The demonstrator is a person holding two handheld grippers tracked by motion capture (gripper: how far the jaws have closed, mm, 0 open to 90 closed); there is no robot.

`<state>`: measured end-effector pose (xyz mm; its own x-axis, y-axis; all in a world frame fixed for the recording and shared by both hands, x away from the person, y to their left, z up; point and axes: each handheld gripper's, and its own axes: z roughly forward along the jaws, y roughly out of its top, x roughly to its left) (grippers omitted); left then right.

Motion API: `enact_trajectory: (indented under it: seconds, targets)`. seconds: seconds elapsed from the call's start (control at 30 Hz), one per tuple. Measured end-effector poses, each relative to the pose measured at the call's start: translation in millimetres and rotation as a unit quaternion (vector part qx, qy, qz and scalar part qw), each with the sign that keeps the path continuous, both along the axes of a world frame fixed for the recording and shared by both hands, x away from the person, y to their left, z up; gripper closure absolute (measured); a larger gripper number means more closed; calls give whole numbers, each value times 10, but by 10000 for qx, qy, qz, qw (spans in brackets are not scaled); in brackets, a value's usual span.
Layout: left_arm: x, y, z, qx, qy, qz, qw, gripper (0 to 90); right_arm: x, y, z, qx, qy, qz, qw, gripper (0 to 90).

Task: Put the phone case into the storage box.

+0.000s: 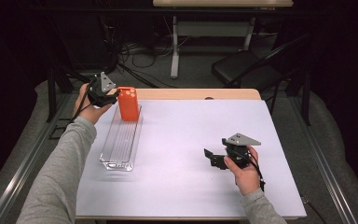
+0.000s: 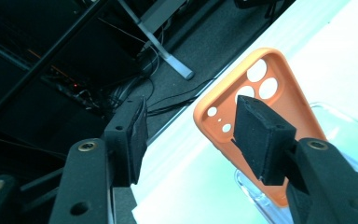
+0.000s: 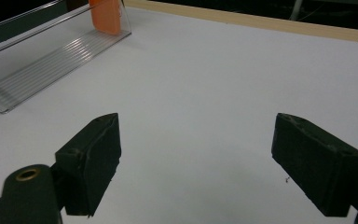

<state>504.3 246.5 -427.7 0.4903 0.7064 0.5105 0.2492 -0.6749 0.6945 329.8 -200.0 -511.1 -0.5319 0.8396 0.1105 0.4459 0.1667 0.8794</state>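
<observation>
An orange phone case (image 1: 128,103) stands upright in the far end of a long clear tray (image 1: 116,163) at the table's left. My left gripper (image 1: 113,95) is level beside the case's left edge, jaws apart. In the left gripper view the case (image 2: 279,88) shows its inside and camera holes, partly behind one jaw, and neither pad presses on it. The gap at my left gripper (image 2: 193,135) shows table edge and floor. At the right front my right gripper (image 1: 212,158) stands open over bare white tabletop, nothing between its jaws (image 3: 196,163). The right gripper view shows the case (image 3: 106,16) and the tray (image 3: 42,70) at its upper left.
The white tabletop (image 1: 191,130) ends in a wooden far edge (image 1: 200,94). Beyond it stand a black chair (image 1: 247,70), another table's leg (image 1: 174,51) and floor cables (image 1: 140,51). Both grey sleeves come in from the bottom.
</observation>
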Motion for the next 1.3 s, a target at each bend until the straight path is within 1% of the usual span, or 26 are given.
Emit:
enact_trajectory:
  seconds: [0.07,0.23,0.27,0.33,0.43,0.47,0.5,0.57,0.63,0.7,0.77,0.8,0.83,0.87,0.93,1.03,1.1,1.13,1.17,1.27,1.3]
  targets:
    - [-12,0,14,-81,-3,1,10000,417,-2,-1,3,0,5,-8,10000,156]
    - [-42,2,61,-376,110,-19,9992,392,-5,-1,5,1,-25,-18,10000,156]
    - [-52,-3,72,-454,143,-23,9989,388,-4,-3,6,1,-32,-17,10000,156]
    - [-64,-9,88,-531,174,-31,9984,384,-6,-5,10,3,-30,-23,10000,155]
    - [-85,-18,122,-779,271,-62,9966,376,-3,-9,12,13,-63,-40,10000,155]
    - [-93,-23,133,-922,290,-74,9953,365,-4,-10,13,11,-65,-46,10000,156]
    - [-103,-26,148,-1005,314,-90,9944,357,-4,-12,15,9,-66,-44,10000,156]
    - [-123,-37,176,-1218,438,-122,9915,355,-5,-15,19,-5,-85,-49,10000,156]
    - [-138,-51,188,-1340,475,-146,9897,344,-6,-14,23,-4,-84,-55,9999,156]
    - [-156,-62,207,-1414,537,-194,9883,339,-10,-10,28,0,-80,-59,10000,156]
    - [-174,-76,224,-1598,589,-259,9851,317,-13,-9,36,0,-82,-55,10000,156]
    - [-186,-81,236,-1644,622,-299,9840,307,-15,-7,41,15,-82,-62,9999,156]
    - [-196,-94,243,-1728,641,-335,9823,302,-18,-8,47,11,-73,-64,10000,156]
    - [-207,-100,254,-1774,680,-366,9811,300,-16,-8,49,10,-109,-60,9999,156]
    - [-221,-111,265,-1889,795,-415,9779,297,-20,-5,60,5,-112,-61,9999,155]
    - [-246,-128,274,-1940,939,-440,9755,289,-27,0,79,8,-116,-74,9999,155]
    - [-265,-135,283,-2002,1058,-450,9730,288,-32,5,91,-17,-143,-71,9999,155]
    - [-278,-138,292,-2015,1104,-449,9722,286,-34,7,96,-20,-170,-67,9998,155]
    - [-292,-140,303,-2047,1148,-466,9709,285,-37,9,101,-10,-166,-65,9998,153]
    - [-320,-147,321,-2123,1187,-510,9686,285,-35,10,105,11,-164,-84,9998,152]
    - [-330,-150,327,-2169,1199,-516,9674,278,-36,10,105,12,-161,-91,9998,153]
